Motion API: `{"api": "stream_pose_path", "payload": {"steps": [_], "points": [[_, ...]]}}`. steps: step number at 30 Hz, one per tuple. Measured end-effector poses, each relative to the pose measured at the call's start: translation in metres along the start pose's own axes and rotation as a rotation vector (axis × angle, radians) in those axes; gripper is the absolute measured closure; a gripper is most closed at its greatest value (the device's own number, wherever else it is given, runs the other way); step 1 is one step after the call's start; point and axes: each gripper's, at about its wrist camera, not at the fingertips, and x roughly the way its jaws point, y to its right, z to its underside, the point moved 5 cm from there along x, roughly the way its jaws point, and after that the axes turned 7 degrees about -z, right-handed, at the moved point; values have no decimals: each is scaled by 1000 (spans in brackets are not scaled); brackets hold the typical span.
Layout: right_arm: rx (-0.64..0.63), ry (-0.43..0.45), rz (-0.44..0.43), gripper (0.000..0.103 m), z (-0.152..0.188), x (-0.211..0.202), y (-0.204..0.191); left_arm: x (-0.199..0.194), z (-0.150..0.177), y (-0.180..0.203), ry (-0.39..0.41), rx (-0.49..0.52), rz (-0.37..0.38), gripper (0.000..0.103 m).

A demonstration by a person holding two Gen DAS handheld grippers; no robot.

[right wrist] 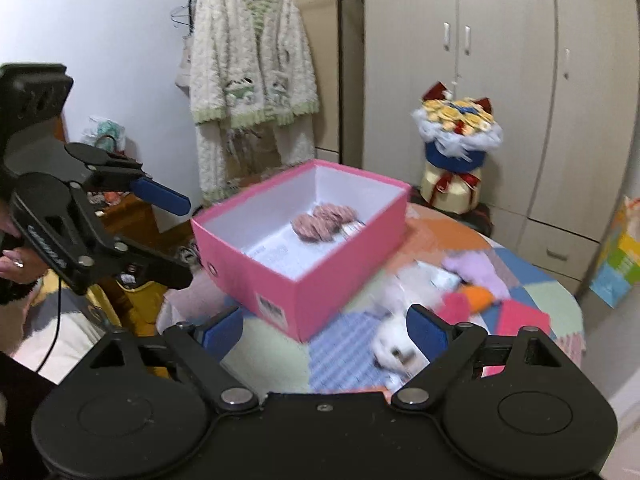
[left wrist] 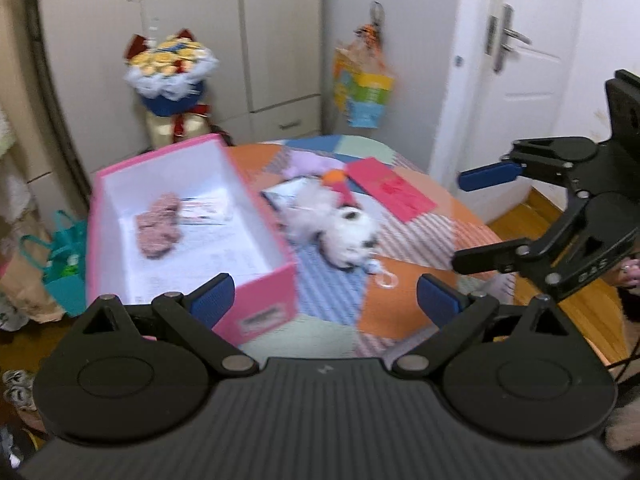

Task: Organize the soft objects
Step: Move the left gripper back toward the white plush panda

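An open pink box point(left wrist: 264, 292) point(right wrist: 320, 292) stands on the patchwork-covered table point(left wrist: 392, 304) point(right wrist: 272, 344). A pink knitted soft item point(left wrist: 158, 226) point(right wrist: 322, 222) lies inside it. A white fluffy plush with a pink and orange hat point(left wrist: 340, 224) point(right wrist: 394, 320) lies on the table right of the box, with a lilac plush point(left wrist: 306, 160) point(right wrist: 476, 270) behind it. My left gripper point(left wrist: 324, 300) point(right wrist: 176, 236) is open and empty, above the table's near edge by the box corner. My right gripper point(right wrist: 324, 334) point(left wrist: 460, 220) is open and empty, just short of the white plush.
A red envelope point(left wrist: 390, 190) lies on the table's far right. A flower bouquet point(left wrist: 170, 72) point(right wrist: 458, 140) stands behind the table by the wardrobe. A fluffy cardigan point(right wrist: 250, 76) hangs on the left wall. Bags point(left wrist: 66, 256) sit on the floor at left. A door point(left wrist: 516, 64) is at right.
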Motion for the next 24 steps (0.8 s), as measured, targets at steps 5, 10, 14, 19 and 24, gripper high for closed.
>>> {"api": "stream_pose_path", "payload": {"steps": [5, 10, 14, 19, 24], "points": [[15, -5, 2, 11, 20, -9, 18, 24, -6, 34, -18, 10, 54, 5], [3, -3, -15, 12, 39, -1, 35, 63, -12, 54, -29, -40, 77, 6], [-31, 6, 27, 12, 58, 17, 55, 99, -13, 63, -52, -67, 82, 6], [-1, 15, 10, 12, 72, 47, 85, 137, -18, 67, -58, -101, 62, 9], [-20, 1, -36, 12, 78, 87, 97, 173, -26, 67, -56, -143, 22, 14]]}}
